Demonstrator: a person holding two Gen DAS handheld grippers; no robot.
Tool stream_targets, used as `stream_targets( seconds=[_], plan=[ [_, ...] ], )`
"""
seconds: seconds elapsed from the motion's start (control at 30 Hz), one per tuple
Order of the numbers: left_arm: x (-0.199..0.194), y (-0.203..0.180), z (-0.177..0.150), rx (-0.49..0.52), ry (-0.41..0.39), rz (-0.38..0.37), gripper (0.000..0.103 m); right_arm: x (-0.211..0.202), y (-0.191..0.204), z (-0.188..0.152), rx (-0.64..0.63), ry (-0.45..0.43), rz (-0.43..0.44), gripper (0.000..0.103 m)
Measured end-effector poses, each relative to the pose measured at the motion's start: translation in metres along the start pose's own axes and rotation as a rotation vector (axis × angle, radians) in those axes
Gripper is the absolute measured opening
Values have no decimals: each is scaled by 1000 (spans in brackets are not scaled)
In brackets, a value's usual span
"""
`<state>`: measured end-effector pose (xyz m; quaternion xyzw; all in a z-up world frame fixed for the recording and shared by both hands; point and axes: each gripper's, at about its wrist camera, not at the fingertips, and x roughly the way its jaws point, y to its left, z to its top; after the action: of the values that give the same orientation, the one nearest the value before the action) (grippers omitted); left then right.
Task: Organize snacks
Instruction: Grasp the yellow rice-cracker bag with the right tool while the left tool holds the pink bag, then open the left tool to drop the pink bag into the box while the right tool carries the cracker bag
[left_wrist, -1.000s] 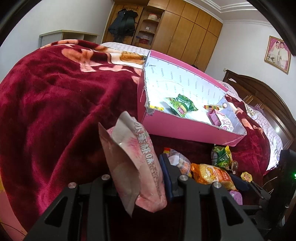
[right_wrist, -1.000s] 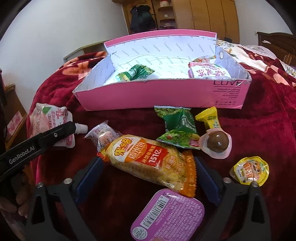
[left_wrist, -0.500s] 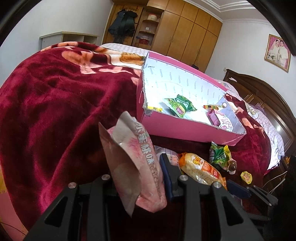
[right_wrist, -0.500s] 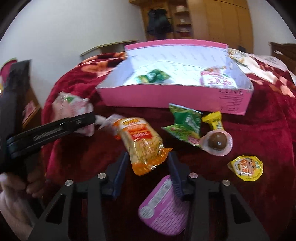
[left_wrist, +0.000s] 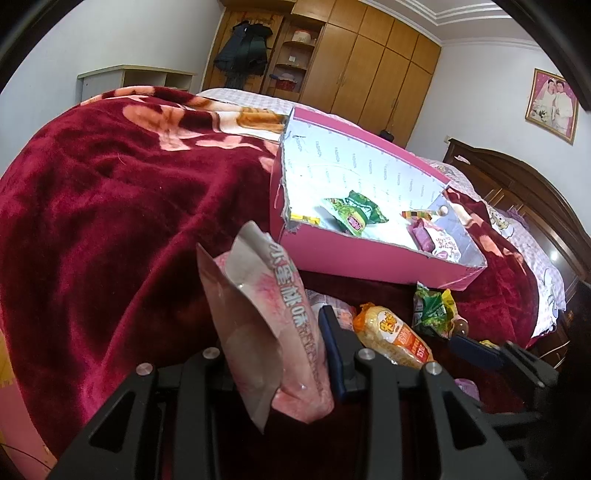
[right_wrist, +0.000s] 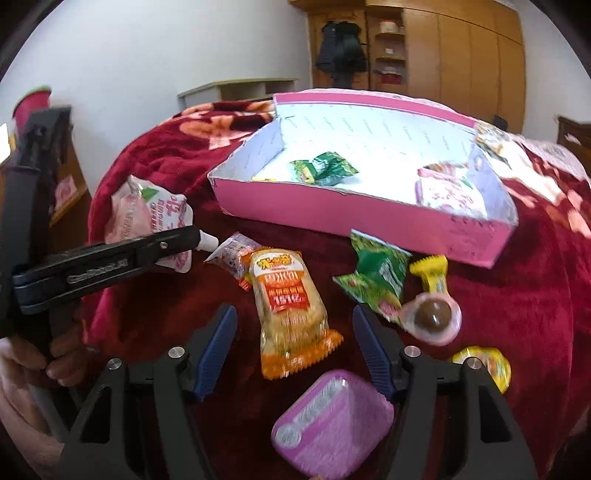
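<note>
My left gripper (left_wrist: 275, 332) is shut on a pink spouted drink pouch (left_wrist: 266, 325), held upright over the red blanket; it also shows in the right wrist view (right_wrist: 147, 218). My right gripper (right_wrist: 295, 328) is open, its jaws on either side of an orange cracker pack (right_wrist: 288, 306) that lies on the blanket; it also shows in the left wrist view (left_wrist: 391, 338). The pink box (right_wrist: 351, 221) beyond holds a green packet (right_wrist: 325, 171) and a pink packet (right_wrist: 450, 192).
On the blanket lie a green packet (right_wrist: 376, 277), a chocolate ball candy (right_wrist: 432, 314), a yellow jelly cup (right_wrist: 484, 365), a purple cup (right_wrist: 332, 424) and a small speckled packet (right_wrist: 236, 253). Wardrobes (left_wrist: 369, 70) stand behind the bed.
My right gripper closed on the cracker pack, turned it end-on, then opened again and let it go. The left gripper kept holding the pouch almost still.
</note>
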<state>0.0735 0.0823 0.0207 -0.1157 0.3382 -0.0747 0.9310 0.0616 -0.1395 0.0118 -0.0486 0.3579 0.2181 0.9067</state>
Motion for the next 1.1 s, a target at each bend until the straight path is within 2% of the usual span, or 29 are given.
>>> stream_targets(
  seconds=[0.2,0.27,0.33,0.4,0.63,1.1],
  plan=[
    [-5,1,3,-3,-8,6,35,24,5,5,-6,37,21,67],
    [-6,1,3,-5,-8,8,35,30,6,4,8,47,25,60],
    [-7,1,4,-5,-7,7,35,33,5,3,27,53,24,45],
    [-9,-1,5,2,-9,11,35,30,4,1,44,47,38,43],
    [-21,-11,10,29,-36,15,35,6,1,-4,96,-1,86,42],
    [-32,-37,17,68,-49,-12,35,-43,-17,-5,169,-113,106,42]
  ],
)
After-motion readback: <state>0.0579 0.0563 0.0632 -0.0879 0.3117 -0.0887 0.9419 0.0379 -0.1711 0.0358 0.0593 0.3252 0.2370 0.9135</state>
